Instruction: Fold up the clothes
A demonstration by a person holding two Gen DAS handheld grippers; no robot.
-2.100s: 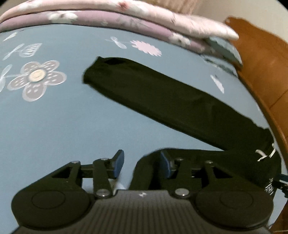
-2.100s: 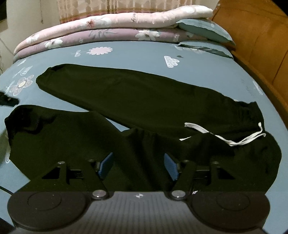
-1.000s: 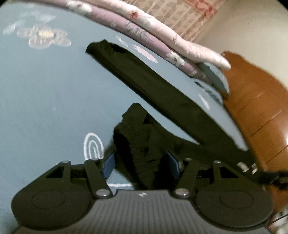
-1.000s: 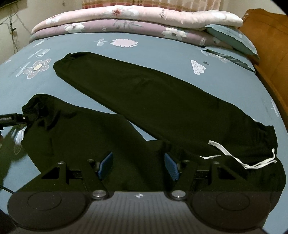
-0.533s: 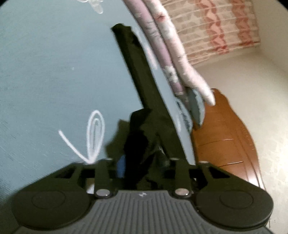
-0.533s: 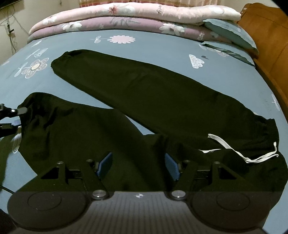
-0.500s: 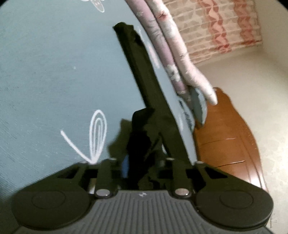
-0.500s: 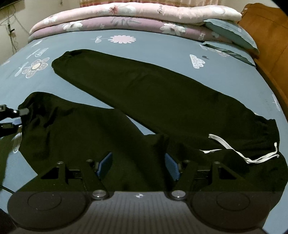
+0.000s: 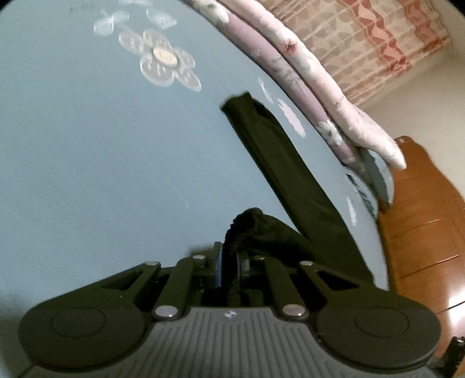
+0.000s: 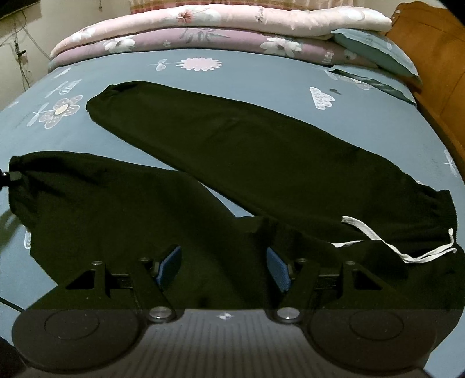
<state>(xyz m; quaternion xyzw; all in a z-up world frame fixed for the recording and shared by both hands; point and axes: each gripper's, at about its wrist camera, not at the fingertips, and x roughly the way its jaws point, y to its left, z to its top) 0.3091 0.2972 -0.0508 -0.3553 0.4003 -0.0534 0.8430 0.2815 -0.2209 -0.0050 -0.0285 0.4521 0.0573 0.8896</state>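
Pinching trouser cuff (image 9: 247,226), left tool (image 9: 229,267)

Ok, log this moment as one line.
left tool: shut on cuff | right tool: open over trousers | bed: trousers spread, unfolded

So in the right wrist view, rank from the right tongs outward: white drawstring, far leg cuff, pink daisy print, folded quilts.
From the right tongs:
1. White drawstring, near right.
2. Far leg cuff, upper left.
3. Pink daisy print, centre, farther back.
4. Folded quilts, along the far edge.
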